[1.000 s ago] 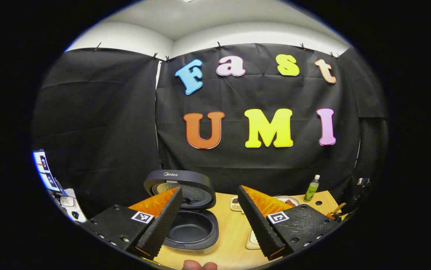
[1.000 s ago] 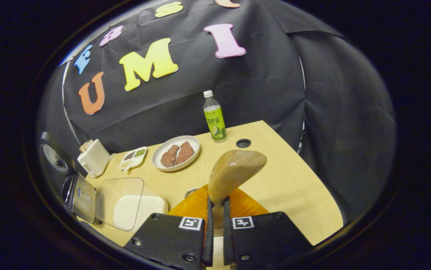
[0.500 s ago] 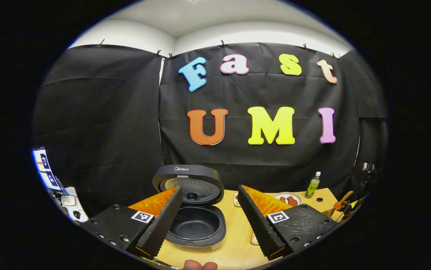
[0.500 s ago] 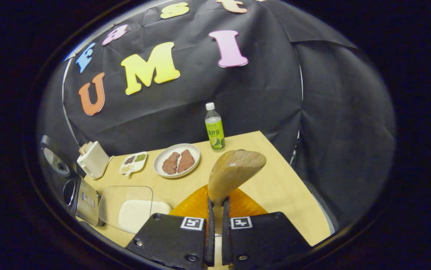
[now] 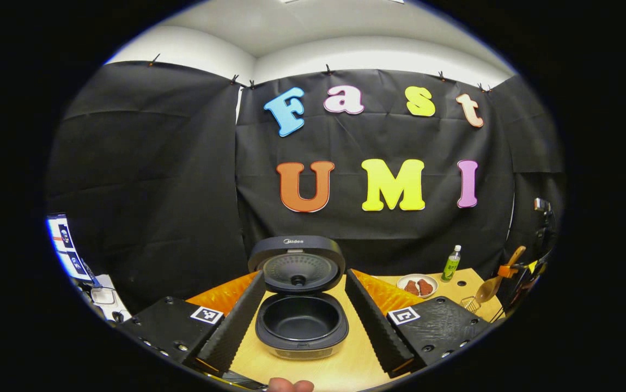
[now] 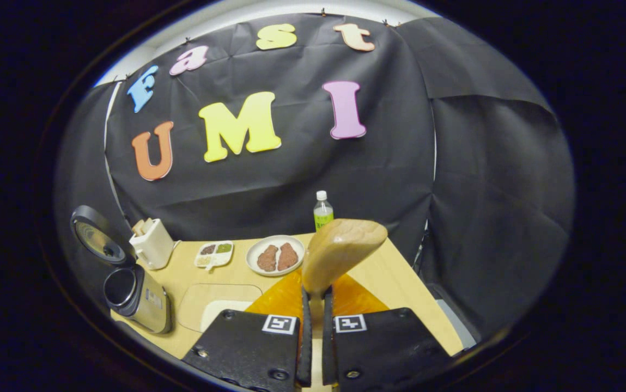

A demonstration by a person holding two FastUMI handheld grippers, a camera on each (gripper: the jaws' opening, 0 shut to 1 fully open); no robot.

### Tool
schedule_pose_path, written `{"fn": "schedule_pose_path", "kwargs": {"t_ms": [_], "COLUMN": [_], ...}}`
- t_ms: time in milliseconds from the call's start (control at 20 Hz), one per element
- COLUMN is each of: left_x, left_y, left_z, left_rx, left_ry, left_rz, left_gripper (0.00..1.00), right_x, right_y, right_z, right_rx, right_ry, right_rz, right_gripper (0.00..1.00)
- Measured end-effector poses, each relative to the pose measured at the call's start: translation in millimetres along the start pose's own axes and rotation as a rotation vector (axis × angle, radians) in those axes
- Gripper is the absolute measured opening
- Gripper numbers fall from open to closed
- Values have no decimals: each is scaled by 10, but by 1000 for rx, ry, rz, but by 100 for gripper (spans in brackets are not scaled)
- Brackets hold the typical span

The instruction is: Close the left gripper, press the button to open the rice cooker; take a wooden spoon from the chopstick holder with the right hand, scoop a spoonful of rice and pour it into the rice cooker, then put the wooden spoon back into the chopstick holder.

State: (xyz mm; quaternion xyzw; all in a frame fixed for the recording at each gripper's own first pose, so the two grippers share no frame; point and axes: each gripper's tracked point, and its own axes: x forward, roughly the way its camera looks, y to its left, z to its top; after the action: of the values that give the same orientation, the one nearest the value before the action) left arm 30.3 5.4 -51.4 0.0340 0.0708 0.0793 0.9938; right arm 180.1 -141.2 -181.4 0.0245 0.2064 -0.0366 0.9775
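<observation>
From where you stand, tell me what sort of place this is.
Probably a staged kitchen tabletop in a recording booth, not a real kitchen. A wooden table carries an open rice cooker, a plate of meat and a drink bottle, and black cloth hangs as walls.

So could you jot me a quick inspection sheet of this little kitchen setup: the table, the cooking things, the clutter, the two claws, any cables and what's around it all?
Surface: light wooden table with a round hole near the bottle.
Job's things: rice cooker lid up, pot looks empty; wooden spoon lifted off the table; clear-lidded box of rice lies flat.
Clutter: green bottle upright, plate of brown meat, small divided dish, cream container.
Claws: left claw open, holding nothing; right claw clamped on the spoon's handle.
Cables: nothing seen clearly.
Surroundings: black cloth wall; a lit screen at the left edge.
</observation>
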Motion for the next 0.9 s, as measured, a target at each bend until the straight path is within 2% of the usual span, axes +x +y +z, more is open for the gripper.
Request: {"fn": "schedule_pose_path", "kwargs": {"t_ms": [200, 450, 700, 900], "left_x": [-219, -413, -391, -226], "left_y": [178, 342, 444, 502], "left_z": [-89, -262, -304, -351], "left_rx": [27, 14, 13, 18], "left_ry": [-2, 20, 33, 59], "left_rz": [-21, -24, 11, 56], "left_gripper": [95, 94, 94, 95], "right_x": [-295, -398, -95, 409], "right_y": [322, 821, 1307, 1559], "right_z": [102, 184, 156, -144], "right_rx": [-17, -56, -105, -147], "right_ry": [-22, -24, -7, 56], "right_rz": [26, 85, 163, 200], "right_gripper": [12, 12, 12, 13]}}
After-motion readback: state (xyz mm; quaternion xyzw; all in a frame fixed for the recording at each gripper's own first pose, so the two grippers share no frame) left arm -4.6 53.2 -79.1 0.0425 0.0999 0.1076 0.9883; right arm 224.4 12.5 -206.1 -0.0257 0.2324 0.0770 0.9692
